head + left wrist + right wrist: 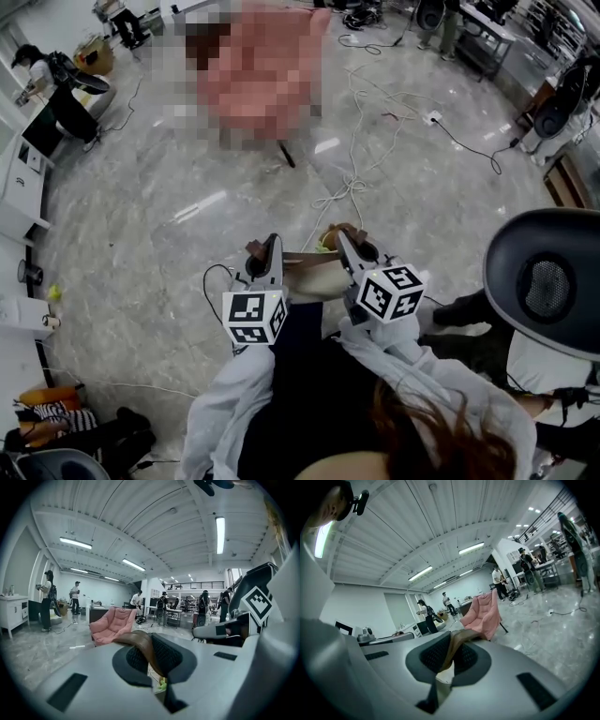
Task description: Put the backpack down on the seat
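The backpack (315,281) is tan and hangs low in front of me between both grippers, mostly hidden by them. Its brown strap (302,255) runs from one gripper to the other. My left gripper (273,247) is shut on the strap (140,641), which is pinched between its dark pads. My right gripper (344,242) is shut on the strap (455,645) too. The seat is a pink padded armchair (267,70) across the floor ahead, also seen in the left gripper view (110,623) and the right gripper view (483,613). Both grippers are well short of it.
White and black cables (352,184) trail over the marble floor between me and the armchair. A black office chair back (547,279) stands close on my right. Several people stand at desks in the distance (47,599). White cabinets (17,178) line the left wall.
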Available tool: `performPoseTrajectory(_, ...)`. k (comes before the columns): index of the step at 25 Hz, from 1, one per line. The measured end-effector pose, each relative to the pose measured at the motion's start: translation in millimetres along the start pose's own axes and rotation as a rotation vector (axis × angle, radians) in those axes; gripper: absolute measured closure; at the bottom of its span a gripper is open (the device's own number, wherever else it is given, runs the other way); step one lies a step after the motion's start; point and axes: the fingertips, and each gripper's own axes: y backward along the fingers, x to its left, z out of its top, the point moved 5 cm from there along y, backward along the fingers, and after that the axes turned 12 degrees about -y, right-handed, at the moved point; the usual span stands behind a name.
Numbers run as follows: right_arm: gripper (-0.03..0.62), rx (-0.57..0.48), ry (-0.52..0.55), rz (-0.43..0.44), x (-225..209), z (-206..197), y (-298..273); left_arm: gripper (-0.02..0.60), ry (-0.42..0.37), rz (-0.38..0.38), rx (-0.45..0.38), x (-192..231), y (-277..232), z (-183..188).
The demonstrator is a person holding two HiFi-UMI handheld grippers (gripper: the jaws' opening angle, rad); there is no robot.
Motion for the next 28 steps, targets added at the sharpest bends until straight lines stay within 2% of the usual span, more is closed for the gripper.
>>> performPoseTrajectory(8, 0.585, -0.016, -0.029, -0.040, -27, 62, -84, 0.569, 0.014, -0.033, -0.002, 51, -97, 16)
performPoseTrajectory(15, 0.585, -0.011, -0.037, -0.030, -43, 102, -153, 0.569, 0.023, -0.036, -0.017, 97, -164, 27)
performPoseTrajectory(21, 0.585, -0.015, -0.040, -0.017, -55, 125, -200, 0.569, 0.017, -0.041, -0.022, 126, -206, 32)
performPoseTrajectory(28, 0.585, 0.021, -0.055, -0.027, -64, 126, -225, 0.569, 0.040, -0.045, 0.001, 142, -224, 24)
